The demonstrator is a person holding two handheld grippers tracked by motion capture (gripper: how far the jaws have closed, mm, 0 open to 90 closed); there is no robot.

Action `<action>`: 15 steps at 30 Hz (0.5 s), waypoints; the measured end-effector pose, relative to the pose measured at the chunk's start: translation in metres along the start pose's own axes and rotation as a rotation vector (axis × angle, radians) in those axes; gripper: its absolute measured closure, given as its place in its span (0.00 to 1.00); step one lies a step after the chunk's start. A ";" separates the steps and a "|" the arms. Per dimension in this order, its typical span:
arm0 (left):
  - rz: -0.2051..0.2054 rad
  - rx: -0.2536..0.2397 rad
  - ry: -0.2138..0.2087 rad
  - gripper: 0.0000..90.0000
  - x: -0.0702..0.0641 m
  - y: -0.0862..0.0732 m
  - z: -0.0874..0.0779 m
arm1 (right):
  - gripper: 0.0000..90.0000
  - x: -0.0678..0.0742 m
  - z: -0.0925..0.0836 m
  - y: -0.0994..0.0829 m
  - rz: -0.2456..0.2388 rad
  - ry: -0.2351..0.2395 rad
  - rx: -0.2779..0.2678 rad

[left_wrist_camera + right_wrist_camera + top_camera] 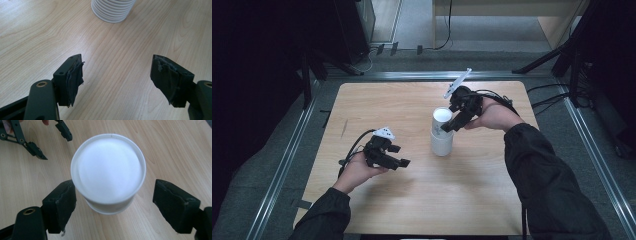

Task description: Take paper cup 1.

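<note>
My right gripper (pixel 111 202) stands spread around the cup stack (pixel 442 132) mid-table, toward the far edge, pads clear; I lift straight off, no nudging; left gripper (pixel 403 162) idles spread, empty.

One cup stack (pixel 441 132) (white, upside down), two tongs (pixel 396 156) (pixel 451 124).

A stack of white paper cups (pixel 441 132) stands upside down at the centre of the frame on the pale wooden surface (pixel 412 200), bases up, its nested rims forming ribbed rings at the foot, the top cup sitting raised.
</note>
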State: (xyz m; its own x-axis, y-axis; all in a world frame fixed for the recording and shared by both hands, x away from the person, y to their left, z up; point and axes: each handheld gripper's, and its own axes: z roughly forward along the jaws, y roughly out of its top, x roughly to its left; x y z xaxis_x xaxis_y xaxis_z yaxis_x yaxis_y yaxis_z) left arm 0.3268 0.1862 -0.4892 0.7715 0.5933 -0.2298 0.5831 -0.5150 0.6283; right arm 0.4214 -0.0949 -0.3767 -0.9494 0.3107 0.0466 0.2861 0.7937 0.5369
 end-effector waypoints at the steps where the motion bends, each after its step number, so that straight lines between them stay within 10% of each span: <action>1: 0.002 0.001 0.000 0.29 0.000 0.000 0.000 | 0.23 0.000 0.002 0.002 0.003 0.008 0.002; 15: -0.014 -0.013 0.006 0.29 0.005 -0.002 -0.003 | 0.36 0.006 0.005 0.015 0.002 -0.015 0.049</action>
State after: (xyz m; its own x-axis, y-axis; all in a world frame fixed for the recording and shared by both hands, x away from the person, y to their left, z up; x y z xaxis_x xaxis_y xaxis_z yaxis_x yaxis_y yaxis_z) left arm 0.3283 0.1923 -0.4893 0.7615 0.6043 -0.2342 0.5906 -0.4982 0.6349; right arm 0.4205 -0.0781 -0.3728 -0.9469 0.3197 0.0348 0.2943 0.8176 0.4949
